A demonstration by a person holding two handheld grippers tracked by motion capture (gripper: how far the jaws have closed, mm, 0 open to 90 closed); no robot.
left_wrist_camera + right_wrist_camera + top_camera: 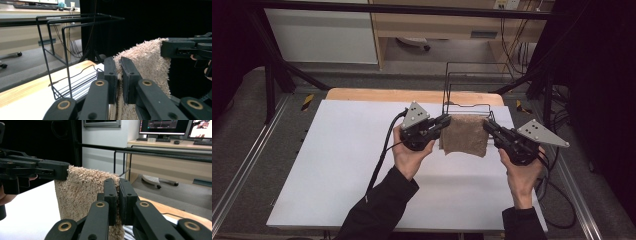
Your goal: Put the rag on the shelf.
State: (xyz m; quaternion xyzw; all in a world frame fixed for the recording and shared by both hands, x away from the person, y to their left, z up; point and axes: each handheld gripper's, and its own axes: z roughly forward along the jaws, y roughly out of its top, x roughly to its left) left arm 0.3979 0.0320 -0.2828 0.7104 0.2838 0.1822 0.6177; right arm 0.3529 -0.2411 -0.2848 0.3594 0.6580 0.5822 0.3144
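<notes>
Left gripper (445,121) sits just left of frame centre in the high view, jaws pinched onto the upper left corner of a beige terry towel (466,135). In the left gripper view its two black jaws stand nearly together at lower centre with the towel (150,65) edge squeezed between them. Right gripper (488,125) mirrors it at centre right, jaws clamped on the towel's upper right corner; in the right gripper view the pile (82,192) bulges left of the closed jaws.

Towel hangs stretched between the two grippers, top edge level, lower edge dangling over the white table surface (337,165); whether it touches the table cannot be told.

Black wire rack (472,85) stands directly behind the towel, toward the upper centre of the high view, at the table's far edge where a strip of bare wood (377,94) shows. In the left gripper view the rack (62,50) rises at the left of frame.

Person's hands grip both tools from the bottom of frame, dark sleeves (382,210) below.
</notes>
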